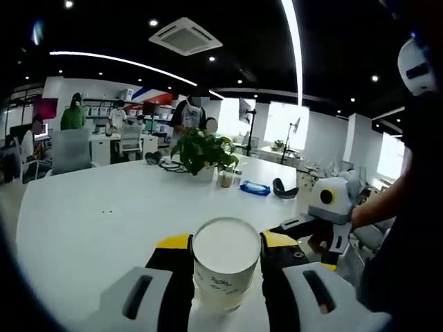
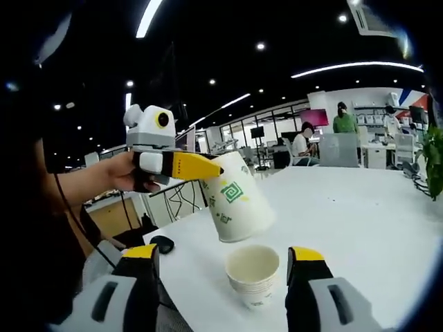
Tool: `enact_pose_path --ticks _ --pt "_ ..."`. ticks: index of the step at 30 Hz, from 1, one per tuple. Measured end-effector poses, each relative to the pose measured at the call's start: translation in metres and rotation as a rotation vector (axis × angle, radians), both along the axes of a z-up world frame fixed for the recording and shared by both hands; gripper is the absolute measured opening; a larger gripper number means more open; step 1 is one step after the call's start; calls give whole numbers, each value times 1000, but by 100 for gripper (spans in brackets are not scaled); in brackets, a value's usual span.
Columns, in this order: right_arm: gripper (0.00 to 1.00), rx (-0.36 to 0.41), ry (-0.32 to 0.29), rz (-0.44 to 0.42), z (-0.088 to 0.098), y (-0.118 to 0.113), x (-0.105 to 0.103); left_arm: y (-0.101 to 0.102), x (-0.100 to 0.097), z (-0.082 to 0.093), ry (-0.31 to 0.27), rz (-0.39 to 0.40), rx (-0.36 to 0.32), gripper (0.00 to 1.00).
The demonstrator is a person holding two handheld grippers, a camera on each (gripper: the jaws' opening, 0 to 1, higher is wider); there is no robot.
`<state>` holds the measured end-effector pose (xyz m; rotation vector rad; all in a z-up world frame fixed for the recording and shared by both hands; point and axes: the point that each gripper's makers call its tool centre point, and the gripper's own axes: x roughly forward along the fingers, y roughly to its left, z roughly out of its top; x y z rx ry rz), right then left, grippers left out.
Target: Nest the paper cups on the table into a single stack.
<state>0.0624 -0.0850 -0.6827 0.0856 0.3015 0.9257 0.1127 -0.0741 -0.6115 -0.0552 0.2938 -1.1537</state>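
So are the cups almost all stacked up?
Partly. A cup stack already stands on the table between the right gripper's open fingers. The left gripper holds one more paper cup, tilted just above the stack. That cup has yet to be dropped in.

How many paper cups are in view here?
2, though the standing one may hide nested cups: one cup held tilted by the left claw, one standing on the table between the right claw's jaws.

office | black ceiling (image 1: 228, 76), strip lights (image 1: 294, 41) | white table (image 1: 90, 214) | bright windows (image 1: 287, 124)
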Motion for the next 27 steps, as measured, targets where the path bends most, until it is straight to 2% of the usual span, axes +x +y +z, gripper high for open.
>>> enact_pose_path --ticks 2,7,11,15,21,27 --pt "75 5 9 11 0 2 -1 -4 -3 3 -2 -16 -9 35" --pt "74 -30 -11 49 -2 9 -6 -12 -12 1 -13 -75 1 35" --pt "72 -50 -20 56 -1 9 -5 -15 -14 -6 -23 -104 25 35" --pt "71 -55 -27 44 -1 5 -3 -12 -14 -14 -1 -117 48 35" --pt "67 -9 -31 20 8 -3 1 -5 -19 -27 12 -147 96 35" --pt "57 50 -19 10 18 -9 5 3 -23 -43 22 -174 143 35"
